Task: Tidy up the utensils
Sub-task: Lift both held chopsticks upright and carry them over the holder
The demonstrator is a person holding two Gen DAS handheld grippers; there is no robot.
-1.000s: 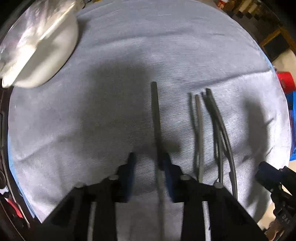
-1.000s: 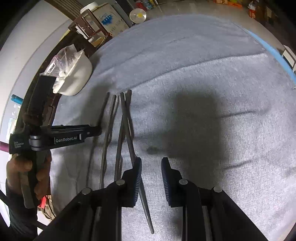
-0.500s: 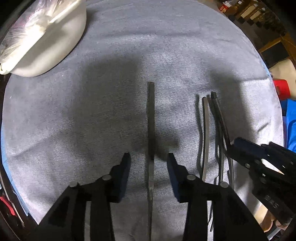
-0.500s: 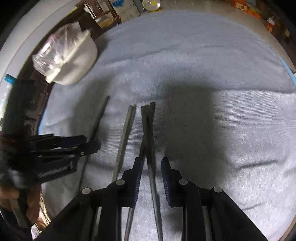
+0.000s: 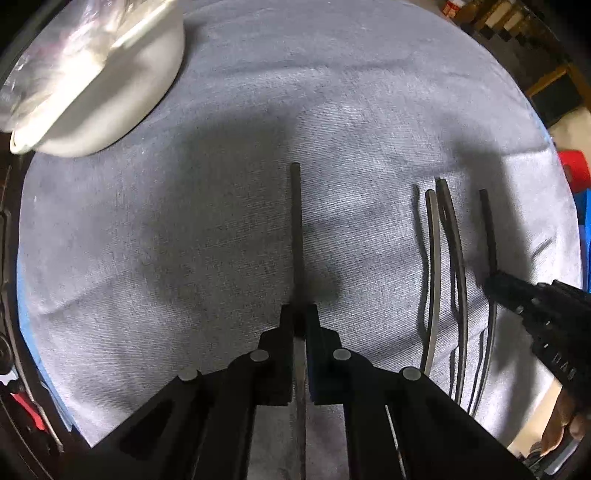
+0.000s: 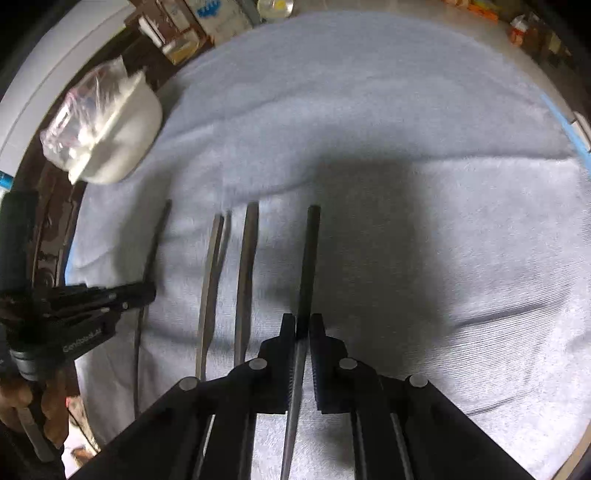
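Note:
Several dark metal utensils lie lengthwise on a grey-blue cloth (image 5: pixel 221 229). My left gripper (image 5: pixel 299 314) is shut on the leftmost utensil (image 5: pixel 295 221), whose handle points away. My right gripper (image 6: pixel 303 321) is shut on the rightmost utensil (image 6: pixel 309 258). Between them lie two more utensils (image 6: pixel 210 280) (image 6: pixel 245 266). In the left wrist view these show at the right (image 5: pixel 434 258) (image 5: pixel 456 266), and the right gripper (image 5: pixel 535 310) comes in from the right edge. In the right wrist view the left gripper (image 6: pixel 144 291) comes in from the left, on its utensil (image 6: pixel 157 236).
A white bowl (image 5: pixel 122 99) with clear plastic wrap stands at the far left of the cloth; it also shows in the right wrist view (image 6: pixel 122 136). Shelves with boxes (image 6: pixel 192 29) stand beyond the table. A red object (image 5: pixel 574 166) sits off the right edge.
Both grippers were open around utensils and have closed on them. The right gripper's utensil has shifted right, away from the pair it crossed.

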